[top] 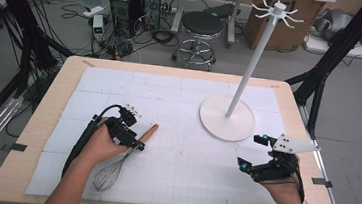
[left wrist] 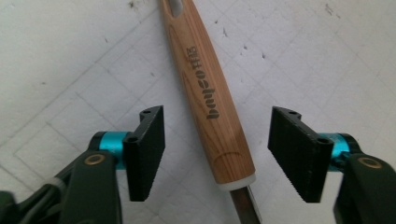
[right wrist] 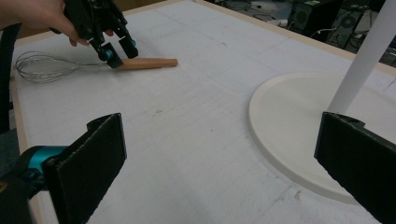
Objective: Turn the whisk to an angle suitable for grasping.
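My left gripper (left wrist: 216,154) hangs with jaws apart astride the wooden-handled wire whisk (left wrist: 208,93); my right gripper (right wrist: 219,172) gapes wide near the white round-based stand (right wrist: 299,126).

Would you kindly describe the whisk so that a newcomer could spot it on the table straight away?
Start at the white mat covering the wooden table and look to its near left part, away from the white stand with the round base. There, under the left tongs, lies the wire balloon whisk. It is the only utensil there, with a light wooden handle bearing dark lettering.
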Action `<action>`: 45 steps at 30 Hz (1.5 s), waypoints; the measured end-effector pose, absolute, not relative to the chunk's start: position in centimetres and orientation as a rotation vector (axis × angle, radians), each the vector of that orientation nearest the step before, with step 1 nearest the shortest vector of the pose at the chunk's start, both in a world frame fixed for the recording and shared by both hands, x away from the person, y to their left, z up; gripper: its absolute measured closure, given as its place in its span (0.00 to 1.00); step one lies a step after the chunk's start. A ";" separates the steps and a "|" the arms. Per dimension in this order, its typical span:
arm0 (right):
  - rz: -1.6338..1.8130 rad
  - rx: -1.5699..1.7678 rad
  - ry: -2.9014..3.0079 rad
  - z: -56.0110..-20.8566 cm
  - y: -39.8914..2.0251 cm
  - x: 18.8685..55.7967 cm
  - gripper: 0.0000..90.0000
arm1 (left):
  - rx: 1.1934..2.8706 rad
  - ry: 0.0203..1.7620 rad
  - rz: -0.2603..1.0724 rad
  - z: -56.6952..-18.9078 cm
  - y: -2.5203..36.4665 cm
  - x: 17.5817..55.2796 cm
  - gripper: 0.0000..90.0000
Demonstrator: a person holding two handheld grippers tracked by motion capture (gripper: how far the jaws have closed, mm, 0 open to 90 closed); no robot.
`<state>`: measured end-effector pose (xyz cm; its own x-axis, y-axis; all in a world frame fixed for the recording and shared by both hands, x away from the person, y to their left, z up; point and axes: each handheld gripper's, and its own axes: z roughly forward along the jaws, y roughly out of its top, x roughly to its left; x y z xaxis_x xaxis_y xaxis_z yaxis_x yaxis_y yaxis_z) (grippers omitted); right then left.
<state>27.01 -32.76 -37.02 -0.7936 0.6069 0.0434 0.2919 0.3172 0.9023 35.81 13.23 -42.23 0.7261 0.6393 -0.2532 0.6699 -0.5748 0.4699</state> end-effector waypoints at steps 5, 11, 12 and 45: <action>1.461 0.810 2.291 -37.1 -32.7 27.0 0.01 | 2.397 0.987 -0.084 -42.5 13.0 35.6 0.48; 1.462 0.810 2.292 -37.1 -32.6 27.1 0.01 | 2.410 0.966 -0.089 -42.4 12.6 35.3 0.51; 1.461 0.810 2.291 -37.1 -32.6 27.1 0.01 | 2.412 0.963 -0.088 -42.5 12.6 35.2 0.51; 1.460 0.817 2.286 -37.1 -32.7 27.1 0.01 | 2.534 0.837 0.081 -41.6 11.4 33.9 0.80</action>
